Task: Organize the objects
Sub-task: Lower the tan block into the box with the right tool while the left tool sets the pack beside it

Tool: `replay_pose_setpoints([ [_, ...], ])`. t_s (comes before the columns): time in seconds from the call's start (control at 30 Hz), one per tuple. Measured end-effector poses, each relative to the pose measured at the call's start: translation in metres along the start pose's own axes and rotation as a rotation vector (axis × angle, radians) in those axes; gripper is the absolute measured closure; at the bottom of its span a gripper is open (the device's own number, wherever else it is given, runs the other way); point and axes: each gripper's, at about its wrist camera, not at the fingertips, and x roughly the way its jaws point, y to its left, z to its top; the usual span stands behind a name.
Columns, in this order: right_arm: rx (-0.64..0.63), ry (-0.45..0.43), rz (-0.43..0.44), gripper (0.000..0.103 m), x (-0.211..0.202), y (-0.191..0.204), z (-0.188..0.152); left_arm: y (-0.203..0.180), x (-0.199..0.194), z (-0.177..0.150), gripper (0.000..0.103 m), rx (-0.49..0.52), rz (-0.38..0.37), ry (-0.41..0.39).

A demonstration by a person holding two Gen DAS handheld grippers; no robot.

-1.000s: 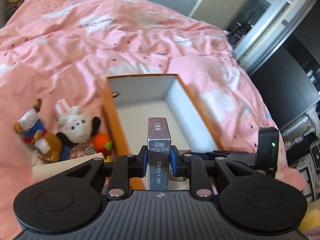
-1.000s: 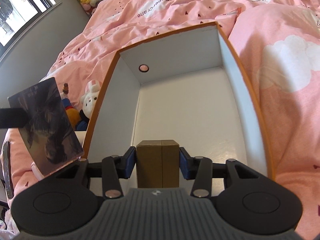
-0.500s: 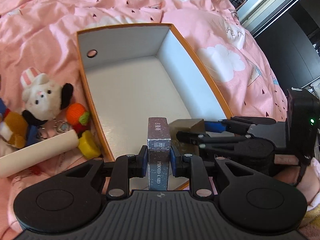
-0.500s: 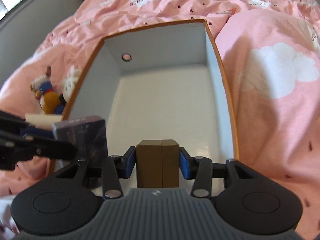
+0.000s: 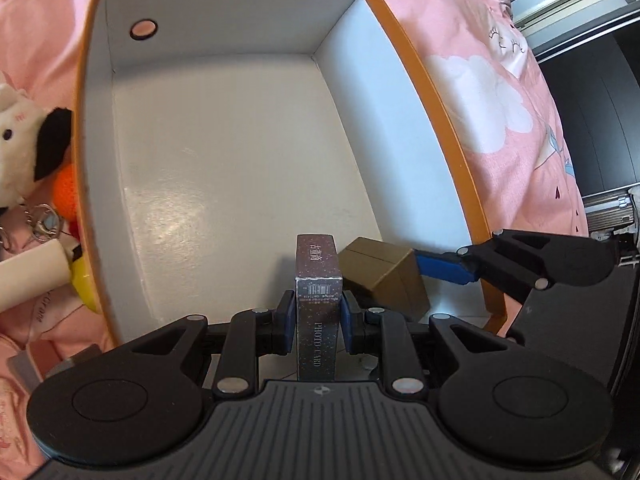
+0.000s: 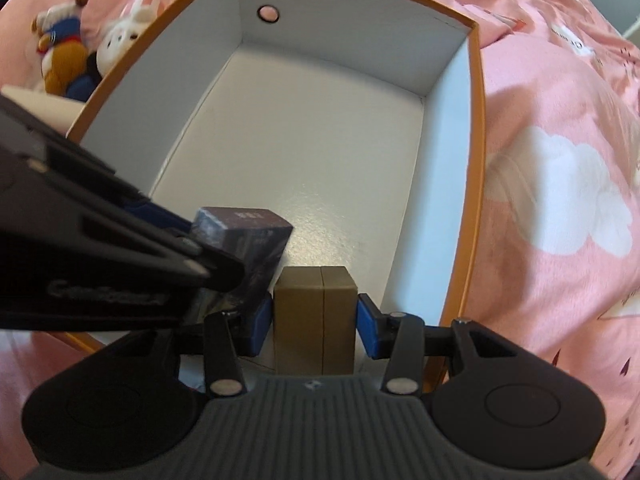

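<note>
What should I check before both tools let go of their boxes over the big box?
1. Left tool clamps the photo card box: ok.
2. Right tool clamps the brown box: ok.
3. Both sit inside the orange box: ok.
4. Floor ahead bare: ok.
5. Two held boxes apart: cannot tell.
6. Boxes resting on the floor: cannot tell.

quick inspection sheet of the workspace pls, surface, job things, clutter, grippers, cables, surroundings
surface: pink duvet on a bed
job's things: orange box, white inside, floor bare; photo card box and brown box held over its near end
clutter: plush toys, orange ball, white roll, keyrings left of the box
grippers: left gripper shut on photo card box; right gripper shut on brown box
cables: nothing seen
surroundings: dark cabinet at right
</note>
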Motion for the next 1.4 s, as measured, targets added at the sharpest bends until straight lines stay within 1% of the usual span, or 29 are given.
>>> replay_pose_setpoints([
  [0.1, -0.037, 0.023, -0.021, 0.054, 0.003, 0.003, 0.000, 0.001, 0.006, 0.004, 0.078, -0.034, -0.014, 0.006],
  [0.17, -0.041, 0.028, -0.014, 0.054, 0.002, 0.001, 0.000, 0.004, 0.009, 0.005, 0.078, -0.053, -0.025, 0.007],
  [0.2, -0.038, 0.024, -0.011, 0.052, 0.000, -0.001, 0.000, 0.004, 0.010, 0.005, 0.078, -0.056, -0.027, 0.007],
  [0.23, -0.034, 0.016, -0.011, 0.045, -0.003, -0.003, -0.001, 0.005, 0.011, 0.005, 0.078, -0.060, -0.030, 0.006],
  [0.27, -0.031, 0.002, -0.010, 0.040, -0.008, -0.006, -0.001, 0.004, 0.013, 0.005, 0.078, -0.062, -0.031, 0.009],
  [0.43, -0.021, -0.072, -0.019, 0.041, -0.036, -0.021, -0.010, 0.005, 0.020, 0.006, 0.078, -0.102, -0.032, 0.006],
  [0.6, -0.030, -0.119, -0.034, 0.042, -0.053, -0.029, -0.018, 0.011, 0.022, 0.006, 0.076, -0.196, -0.055, 0.009],
  [0.67, -0.038, -0.131, -0.043, 0.042, -0.054, -0.026, -0.020, 0.017, 0.024, 0.005, 0.075, -0.262, -0.079, 0.004],
  [0.83, -0.101, -0.131, -0.075, 0.042, -0.051, -0.013, -0.015, 0.024, 0.022, 0.002, 0.072, -0.290, -0.127, -0.013],
  [0.9, -0.127, -0.132, -0.082, 0.042, -0.052, -0.010, -0.014, 0.030, 0.021, 0.000, 0.070, -0.316, -0.148, -0.001],
  [1.0, -0.150, -0.134, -0.088, 0.042, -0.052, -0.009, -0.015, 0.037, 0.030, -0.007, 0.056, -0.376, -0.250, 0.079],
  [1.03, -0.157, -0.131, -0.094, 0.042, -0.053, -0.008, -0.016, 0.035, 0.030, -0.009, 0.056, -0.364, -0.239, 0.073],
  [1.07, -0.170, -0.133, -0.101, 0.042, -0.054, -0.006, -0.019, 0.033, 0.029, -0.010, 0.058, -0.339, -0.212, 0.056],
  [1.1, -0.178, -0.135, -0.107, 0.042, -0.055, -0.005, -0.019, 0.032, 0.030, -0.011, 0.066, -0.320, -0.195, 0.047],
  [1.2, -0.202, -0.134, -0.125, 0.043, -0.054, -0.003, -0.020, 0.035, 0.032, -0.013, 0.069, -0.332, -0.226, 0.054],
  [1.27, -0.204, -0.135, -0.125, 0.043, -0.054, -0.002, -0.021, 0.039, 0.033, -0.015, 0.072, -0.367, -0.260, 0.058],
  [1.33, -0.197, -0.136, -0.119, 0.043, -0.055, -0.002, -0.022, 0.044, 0.039, -0.017, 0.076, -0.410, -0.309, 0.077],
  [1.4, -0.196, -0.131, -0.124, 0.044, -0.052, -0.003, -0.020, 0.045, 0.042, -0.019, 0.075, -0.427, -0.324, 0.075],
])
